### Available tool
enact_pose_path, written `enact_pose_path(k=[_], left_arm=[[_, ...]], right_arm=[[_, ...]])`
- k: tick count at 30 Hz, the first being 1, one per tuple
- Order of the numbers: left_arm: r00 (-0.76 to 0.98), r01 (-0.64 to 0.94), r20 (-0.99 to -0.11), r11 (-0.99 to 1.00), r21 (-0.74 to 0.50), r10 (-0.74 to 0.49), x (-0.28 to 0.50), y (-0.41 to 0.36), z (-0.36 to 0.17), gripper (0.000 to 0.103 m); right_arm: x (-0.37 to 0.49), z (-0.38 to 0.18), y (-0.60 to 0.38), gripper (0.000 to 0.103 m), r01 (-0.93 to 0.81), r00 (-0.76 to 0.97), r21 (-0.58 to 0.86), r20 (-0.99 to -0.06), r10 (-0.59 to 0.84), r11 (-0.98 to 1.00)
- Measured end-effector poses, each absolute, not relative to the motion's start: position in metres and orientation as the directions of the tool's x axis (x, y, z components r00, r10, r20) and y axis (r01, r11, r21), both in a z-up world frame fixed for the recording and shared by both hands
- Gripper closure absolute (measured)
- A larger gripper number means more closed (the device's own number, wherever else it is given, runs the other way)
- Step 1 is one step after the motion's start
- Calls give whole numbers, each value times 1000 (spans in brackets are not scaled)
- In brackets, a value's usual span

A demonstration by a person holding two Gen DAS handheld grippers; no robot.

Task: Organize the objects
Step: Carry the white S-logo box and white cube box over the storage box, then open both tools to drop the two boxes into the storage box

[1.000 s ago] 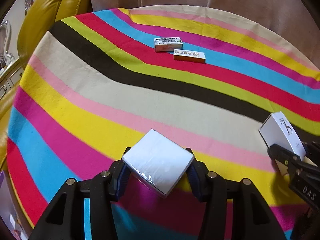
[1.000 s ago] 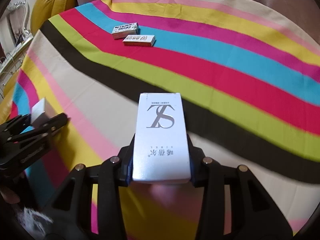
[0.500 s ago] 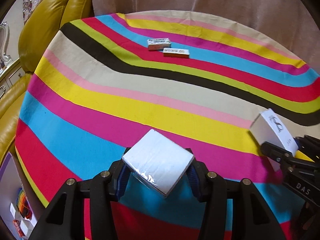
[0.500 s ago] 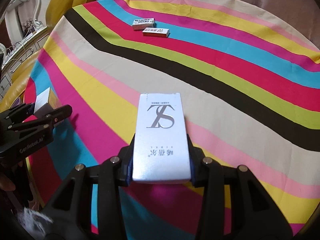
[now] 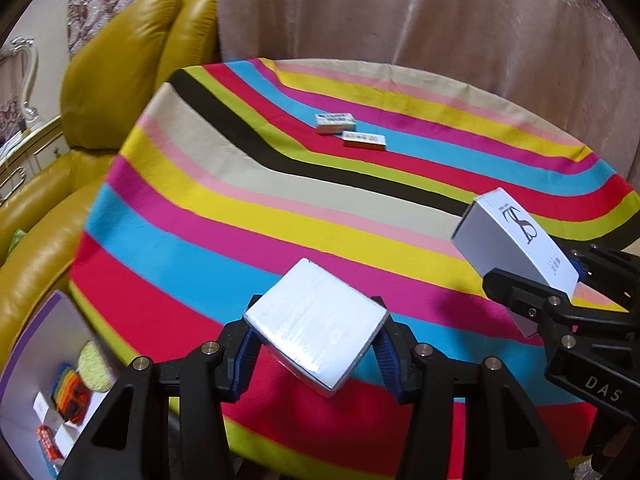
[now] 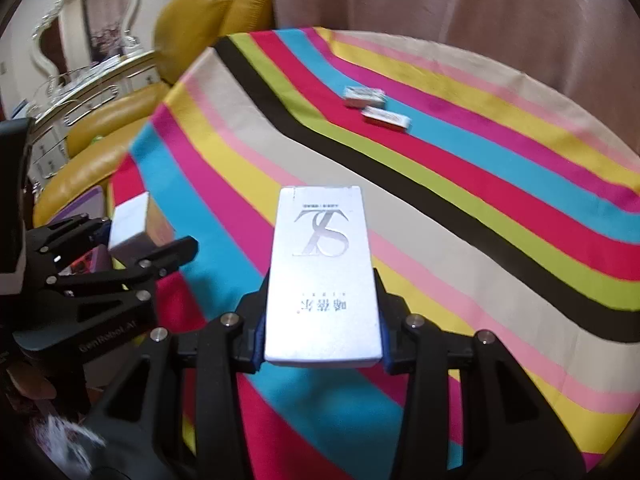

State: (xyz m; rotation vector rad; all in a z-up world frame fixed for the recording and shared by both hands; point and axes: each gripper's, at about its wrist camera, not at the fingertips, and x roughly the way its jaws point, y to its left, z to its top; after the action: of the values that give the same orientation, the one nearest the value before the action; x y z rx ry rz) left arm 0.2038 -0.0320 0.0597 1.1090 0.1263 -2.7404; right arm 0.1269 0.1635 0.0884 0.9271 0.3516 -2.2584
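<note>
My left gripper (image 5: 316, 346) is shut on a square white box (image 5: 316, 320) wrapped in clear film, held above the near edge of the round striped table (image 5: 280, 208). My right gripper (image 6: 320, 332) is shut on a tall silver box (image 6: 324, 272) marked "TS", also held above the table. The silver box also shows at the right of the left wrist view (image 5: 516, 236). The white box shows at the left of the right wrist view (image 6: 130, 226). Two small flat boxes, one white (image 5: 335, 122) and one orange-edged (image 5: 365, 141), lie side by side on the far part of the table.
A yellow leather sofa (image 5: 112, 80) stands left of the table, and a pinkish curtain (image 5: 440, 20) hangs behind it. A purple-rimmed open box (image 5: 48, 380) with small items sits on the floor at the lower left. A white ornate cabinet (image 6: 80, 60) stands at the far left.
Both grippers have pulled back and risen away from the table with their boxes. The table looks smaller and farther, and the floor box has come into view.
</note>
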Motion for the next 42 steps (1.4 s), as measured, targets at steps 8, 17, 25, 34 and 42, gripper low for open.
enact_pose_path(k=[8,17,25,34,42], left_arm=[[-714,289,-670,-957,-22,-200,250,-74,81,51],[-683,403,-665,-915,3,-303,293,-119,87,51],[-622,535,-685,-845,-18,-380,341,-170,80,51],[-553,650,-710,-759,-41,-436,389,-217,67,51],[-497,736,-719,-675,-51,-487,429,-247,62,51]], right_arm=[[170,107,118,58,769,-482,-20,-676,-558,-639],[215,110,67,58,872,-380,-45,-689,-617,-487],[262,108,9,58,944,-288,-97,-707,-646,-314],[300,99,-38,58,978,-208,-135,-736,-644,-161],[346,91,-78,58,981,-152,-194,-752,-642,-4]])
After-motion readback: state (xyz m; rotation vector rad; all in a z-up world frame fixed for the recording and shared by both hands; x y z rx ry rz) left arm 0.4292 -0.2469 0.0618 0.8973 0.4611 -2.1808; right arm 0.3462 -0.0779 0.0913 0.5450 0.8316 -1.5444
